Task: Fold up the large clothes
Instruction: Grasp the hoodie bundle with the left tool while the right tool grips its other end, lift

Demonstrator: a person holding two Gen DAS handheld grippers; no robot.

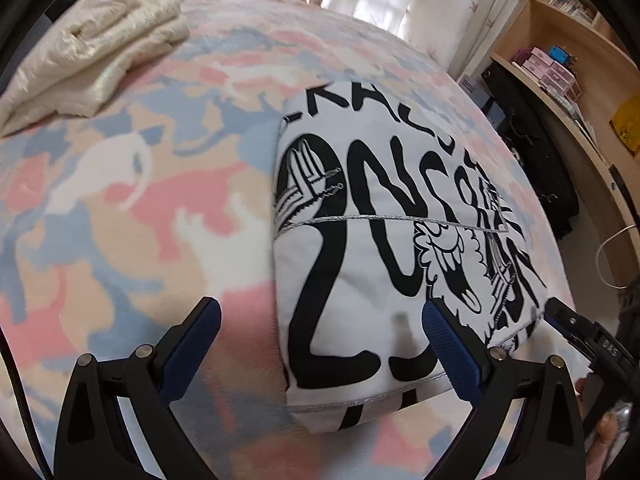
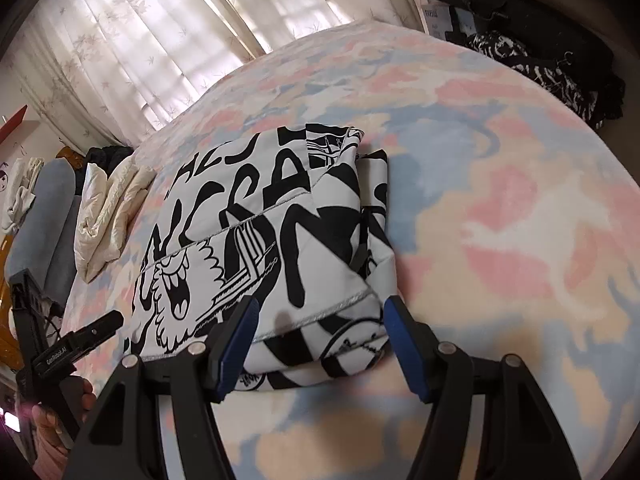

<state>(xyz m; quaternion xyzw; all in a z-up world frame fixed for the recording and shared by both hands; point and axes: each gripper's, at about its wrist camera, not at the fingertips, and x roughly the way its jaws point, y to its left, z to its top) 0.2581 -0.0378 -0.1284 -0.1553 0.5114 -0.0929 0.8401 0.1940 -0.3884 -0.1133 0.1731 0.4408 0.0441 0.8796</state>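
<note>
A folded white garment with a bold black print (image 1: pixel 380 208) lies flat on the pastel bed blanket (image 1: pixel 140 220). My left gripper (image 1: pixel 320 306) hovers open over its near left edge: one finger is above the blanket, the other above the cloth, and nothing is gripped. In the right wrist view the same garment (image 2: pixel 272 216) shows its stacked layers. My right gripper (image 2: pixel 320 304) stands open around the near right corner. The cloth lies between the pads, and they do not press on it. Each gripper shows at the edge of the other's view.
A folded cream garment (image 1: pixel 92 52) sits at the far left of the bed. A wooden shelf (image 1: pixel 560 80) and a pile of dark clothes (image 2: pixel 560 64) stand beyond the bed's right side. Curtains (image 2: pixel 160 40) hang behind. A hand (image 2: pixel 56 432) holds the left gripper's handle.
</note>
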